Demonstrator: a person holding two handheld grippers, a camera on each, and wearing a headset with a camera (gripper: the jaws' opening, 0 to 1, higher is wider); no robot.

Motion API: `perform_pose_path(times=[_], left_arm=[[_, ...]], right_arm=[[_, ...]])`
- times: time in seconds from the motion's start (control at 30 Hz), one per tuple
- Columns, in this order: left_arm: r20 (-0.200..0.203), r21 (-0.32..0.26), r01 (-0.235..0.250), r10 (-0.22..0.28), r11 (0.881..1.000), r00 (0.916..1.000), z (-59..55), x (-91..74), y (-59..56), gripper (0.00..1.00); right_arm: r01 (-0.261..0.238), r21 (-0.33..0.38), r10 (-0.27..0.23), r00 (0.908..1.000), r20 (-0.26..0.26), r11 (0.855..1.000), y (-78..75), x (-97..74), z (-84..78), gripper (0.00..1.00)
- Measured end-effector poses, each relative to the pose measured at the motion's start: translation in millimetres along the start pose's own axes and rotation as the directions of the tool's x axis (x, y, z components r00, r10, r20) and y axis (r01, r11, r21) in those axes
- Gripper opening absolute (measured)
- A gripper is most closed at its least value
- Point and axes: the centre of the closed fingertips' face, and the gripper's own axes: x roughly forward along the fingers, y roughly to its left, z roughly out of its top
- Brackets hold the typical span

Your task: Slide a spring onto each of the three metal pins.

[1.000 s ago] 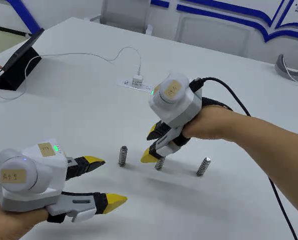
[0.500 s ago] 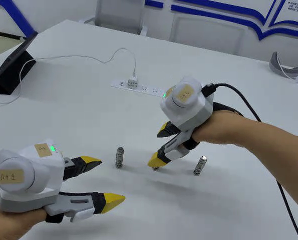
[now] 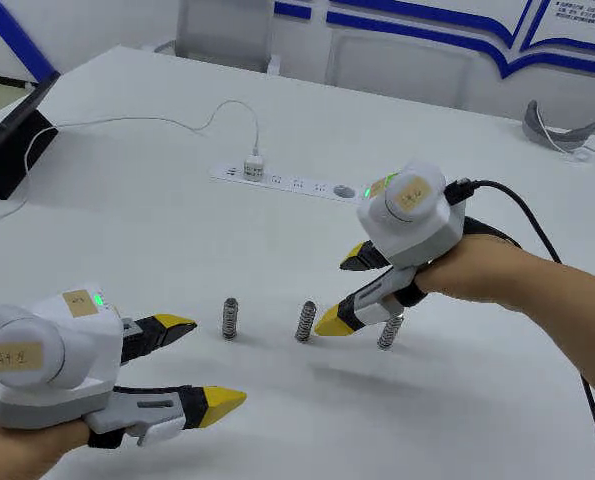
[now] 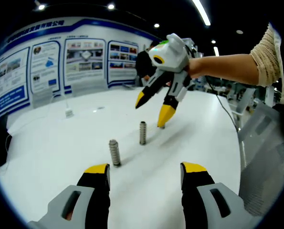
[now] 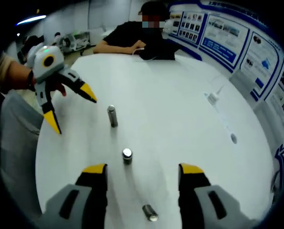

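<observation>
Metal springs (image 3: pixel 305 321) stand upright in a row mid-frame; my right claw (image 3: pixel 337 295), wide open and empty, hangs just beside the rightmost spring (image 3: pixel 388 332), left claw (image 3: pixel 212 360) likewise open and empty, lower left.

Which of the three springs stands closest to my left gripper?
The left end spring in the head view; the middle spring and right end spring stand farther off, by the right gripper.

My head view is bright and even: the white table (image 3: pixel 157 180) nearly washes out, with just a soft shadow below my right gripper (image 3: pixel 337 293). Ceiling lights (image 4: pixel 201 12) glare in my left gripper view (both fisheyes bend hard at the edges); my right gripper view is dimmer, softer.
</observation>
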Motion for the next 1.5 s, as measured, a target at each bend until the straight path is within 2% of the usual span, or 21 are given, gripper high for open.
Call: perform_pose_path(times=[0.27,0.53,0.9,1.3,1.5], left_arm=[[-0.005,0.003,0.003,-0.003,1.0,1.0,0.4,1.9,-1.9,0.62],[-0.006,0.004,0.004,-0.004,1.0,1.0,2.1,3.9,-3.4,0.63],[-0.007,0.0,0.007,-0.007,1.0,1.0,3.2,5.9,-4.5,0.64],[-0.003,0.003,0.012,-0.012,1.0,0.9999,5.3,6.6,-6.7,0.64],[-0.001,0.004,0.012,-0.012,1.0,0.9999,6.5,6.7,-6.9,0.64]], right_arm=[[0.049,0.042,-0.051,0.9979,0.04,0.998,-4.5,-13.8,-11.9,0.65],[0.094,0.107,-0.102,0.9917,0.078,0.99,-7.3,-27.3,-29.0,0.66],[0.122,0.174,-0.143,0.9829,0.116,0.977,2.5,-40.5,-50.5,0.67],[0.157,0.244,-0.204,0.9621,0.181,0.957,16.4,-55.5,-67.6,0.69],[0.16,0.27,-0.222,0.9502,0.219,0.949,22.5,-59.6,-67.5,0.7]])
